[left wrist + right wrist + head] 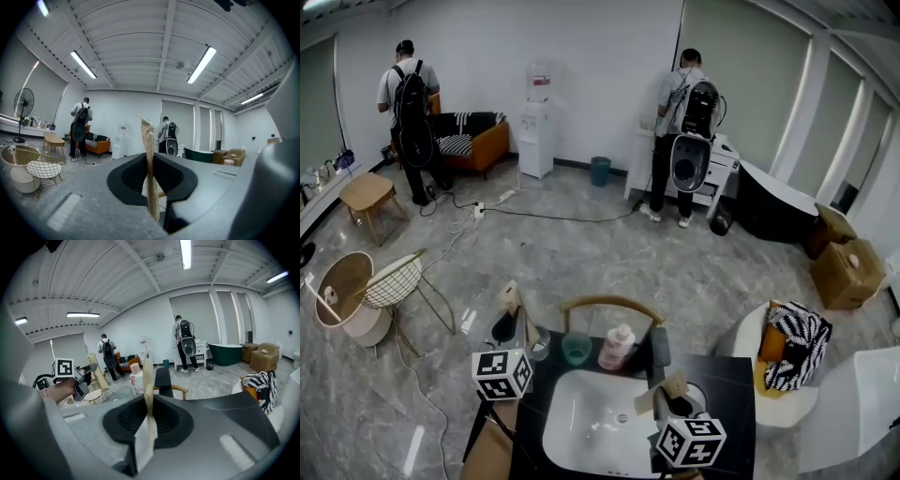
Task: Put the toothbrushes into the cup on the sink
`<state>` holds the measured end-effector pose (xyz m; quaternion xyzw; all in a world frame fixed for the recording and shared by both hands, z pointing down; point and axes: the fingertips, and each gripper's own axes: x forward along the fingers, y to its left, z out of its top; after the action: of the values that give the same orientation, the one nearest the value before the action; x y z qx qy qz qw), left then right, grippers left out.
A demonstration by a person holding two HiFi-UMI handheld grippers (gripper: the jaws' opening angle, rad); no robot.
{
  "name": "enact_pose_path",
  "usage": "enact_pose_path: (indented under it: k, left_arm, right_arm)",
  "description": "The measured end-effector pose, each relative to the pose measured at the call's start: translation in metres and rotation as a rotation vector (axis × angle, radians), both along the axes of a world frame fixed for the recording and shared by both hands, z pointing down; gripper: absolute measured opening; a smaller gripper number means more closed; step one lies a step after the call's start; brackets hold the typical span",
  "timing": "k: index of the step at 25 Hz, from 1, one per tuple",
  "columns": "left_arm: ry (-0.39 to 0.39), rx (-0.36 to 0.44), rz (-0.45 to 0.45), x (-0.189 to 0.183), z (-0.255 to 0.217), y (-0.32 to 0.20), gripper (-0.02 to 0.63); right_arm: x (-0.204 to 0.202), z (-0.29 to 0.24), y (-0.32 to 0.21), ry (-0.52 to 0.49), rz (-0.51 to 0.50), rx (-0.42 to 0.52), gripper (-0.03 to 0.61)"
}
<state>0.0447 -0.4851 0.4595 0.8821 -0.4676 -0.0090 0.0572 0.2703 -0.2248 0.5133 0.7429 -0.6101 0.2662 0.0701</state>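
Along the far edge of the bench: a teal cup (pixel 577 348) stands upright behind the white sink basin (pixel 591 417), with a pink bottle (pixel 617 347) just beside it; all sit in or on the black bench (pixel 727 394).
Left hand-held gripper (pixel 148 136): jaws pressed together with nothing between them, pointing level at the bench's left corner, near the cup.
Right hand-held gripper (pixel 147 369): jaws likewise closed and empty, tilted downward over the bench to the right of the basin.
Behind the bench: a curved wooden chair back (pixel 609 303).
Floor (pixel 581 253): grey marbled tile, glossy, crossed by a trailing cable (pixel 553 217).
Far wall: white, with an orange sofa (pixel 478 142), a water dispenser (pixel 536 127) and a teal bin (pixel 600 171).
People: two persons (pixel 411 117) with backpacks stand at that wall, backs turned.
Left side: a wire chair (pixel 394 281) and a round wicker chair (pixel 342 286).
Right side: cardboard boxes (pixel 847 272) and a zebra-striped cushion (pixel 797 347).
Ceiling: ribbed panels with strip lights (pixel 201 64).
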Motion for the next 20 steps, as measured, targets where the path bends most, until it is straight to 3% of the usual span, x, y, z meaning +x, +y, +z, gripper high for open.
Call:
enact_pose_path:
  k: [20]
  left_arm:
    - [-0.091, -0.109, 0.05, 0.013, 0.046, -0.008, 0.037]
  right_arm:
    - [-0.009, 0.018, -0.024, -0.045, -0.031, -0.017, 0.038]
